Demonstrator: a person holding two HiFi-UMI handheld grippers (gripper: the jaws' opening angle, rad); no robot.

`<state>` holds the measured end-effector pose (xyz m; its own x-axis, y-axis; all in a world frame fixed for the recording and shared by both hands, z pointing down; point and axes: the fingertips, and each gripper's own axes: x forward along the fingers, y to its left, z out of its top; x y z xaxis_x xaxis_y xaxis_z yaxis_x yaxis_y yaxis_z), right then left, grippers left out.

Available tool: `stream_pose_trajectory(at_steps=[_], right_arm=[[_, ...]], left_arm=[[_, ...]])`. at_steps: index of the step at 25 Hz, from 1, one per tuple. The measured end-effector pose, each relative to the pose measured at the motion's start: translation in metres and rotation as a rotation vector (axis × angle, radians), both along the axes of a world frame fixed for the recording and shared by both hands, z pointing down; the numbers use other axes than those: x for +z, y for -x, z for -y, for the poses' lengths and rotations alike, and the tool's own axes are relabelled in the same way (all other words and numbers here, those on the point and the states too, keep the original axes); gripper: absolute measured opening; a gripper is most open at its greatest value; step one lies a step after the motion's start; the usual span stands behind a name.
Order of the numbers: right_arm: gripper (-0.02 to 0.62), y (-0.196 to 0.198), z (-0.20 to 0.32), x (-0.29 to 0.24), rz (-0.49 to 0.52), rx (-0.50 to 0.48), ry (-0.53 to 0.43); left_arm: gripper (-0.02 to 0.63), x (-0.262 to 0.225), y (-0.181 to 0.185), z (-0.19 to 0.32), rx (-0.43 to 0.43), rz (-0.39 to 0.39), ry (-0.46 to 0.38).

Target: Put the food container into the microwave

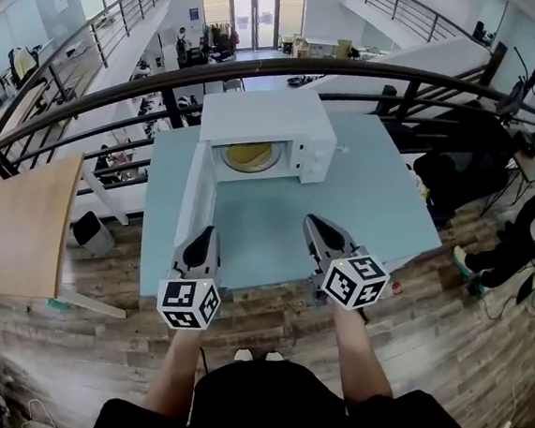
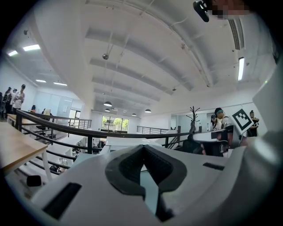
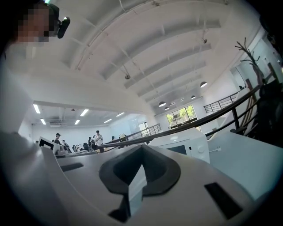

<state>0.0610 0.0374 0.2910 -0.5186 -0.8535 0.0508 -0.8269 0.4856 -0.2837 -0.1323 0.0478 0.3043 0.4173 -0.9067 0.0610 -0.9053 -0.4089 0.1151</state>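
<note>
Right now, your left claw (image 1: 210, 231) and right claw (image 1: 310, 220) both hover over the near part of the tabletop (image 1: 380, 207), in front of the microwave (image 1: 263, 115), tips pointing toward it. They are well apart from each other and well short of the microwave.

In the left gripper view, your left claw (image 2: 142, 147) has its jaws brought together at the tips, with nothing between them. The right gripper view shows the same for your right claw (image 3: 141, 147): jaws together and empty, with the microwave (image 3: 185, 143) ahead and to its right.

The microwave's door (image 1: 195, 195) stands swung wide open on its left side, reaching toward your left claw. The food container (image 1: 251, 155), round and yellowish, sits inside the microwave's cavity. Behind the microwave runs a dark railing (image 1: 263, 68).
</note>
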Motion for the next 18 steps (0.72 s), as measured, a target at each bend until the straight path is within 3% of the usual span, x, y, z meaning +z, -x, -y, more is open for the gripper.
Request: stream_pose_trajectory(at_steps=[4, 18], right_arm=[[0.006, 0.003, -0.006, -0.003, -0.043, 0.031, -0.021], [0.007, 0.007, -0.014, -0.003, -0.050, 0.081, -0.024]], left_arm=[[0.008, -0.003, 0.010, -0.001, 0.009, -0.001, -0.001], [0.008, 0.001, 0.025, 0.003, 0.038, -0.017, 0.002]])
